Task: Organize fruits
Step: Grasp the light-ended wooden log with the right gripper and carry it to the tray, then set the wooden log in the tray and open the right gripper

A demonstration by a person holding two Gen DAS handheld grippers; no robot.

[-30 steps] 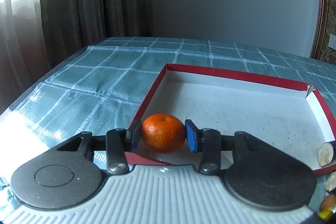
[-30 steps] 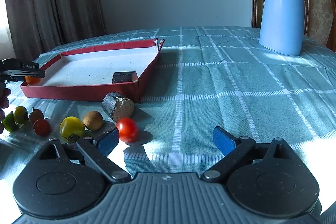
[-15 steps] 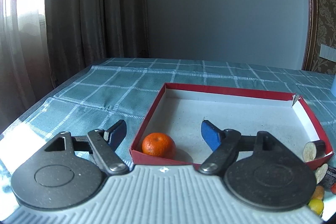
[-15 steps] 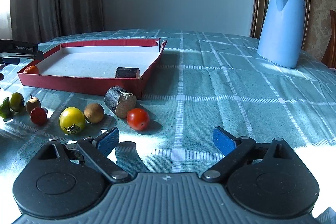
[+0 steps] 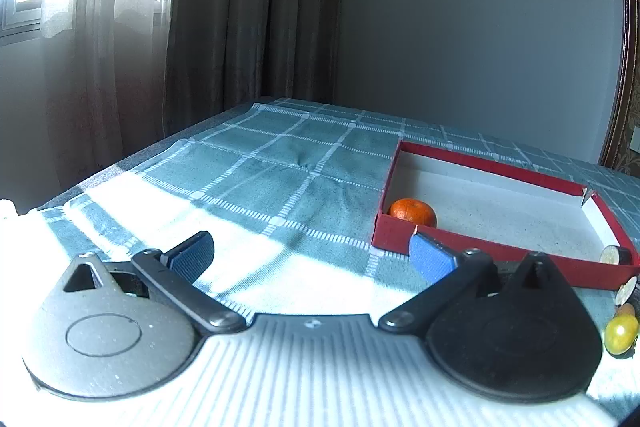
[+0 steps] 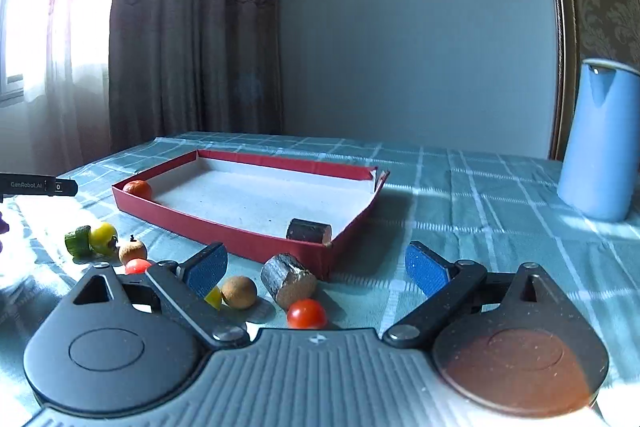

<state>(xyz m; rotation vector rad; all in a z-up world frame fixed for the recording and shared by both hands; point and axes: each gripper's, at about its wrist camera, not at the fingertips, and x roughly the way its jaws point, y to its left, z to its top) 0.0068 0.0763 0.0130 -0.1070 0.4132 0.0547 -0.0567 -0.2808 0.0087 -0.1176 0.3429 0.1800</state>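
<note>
Checked-cloth table (image 6: 460,195) under red tray (image 6: 224,233)

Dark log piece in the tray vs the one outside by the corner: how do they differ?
The log piece in the tray lies on the red tray floor at its near corner; the outside log piece sits on the tablecloth. The inside one's end looks reddish, the outside one's pale tan. Both are short, dark-barked cylinders lying on their sides.

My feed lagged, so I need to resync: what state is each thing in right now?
Left tongs: open, empty.
Right tongs: open, empty.
Mandarin: inside the red tray, in a corner.
Dark log piece: lying in the tray.
Second log piece: lying outside the tray.
Red tomato: loose on the cloth.
</note>
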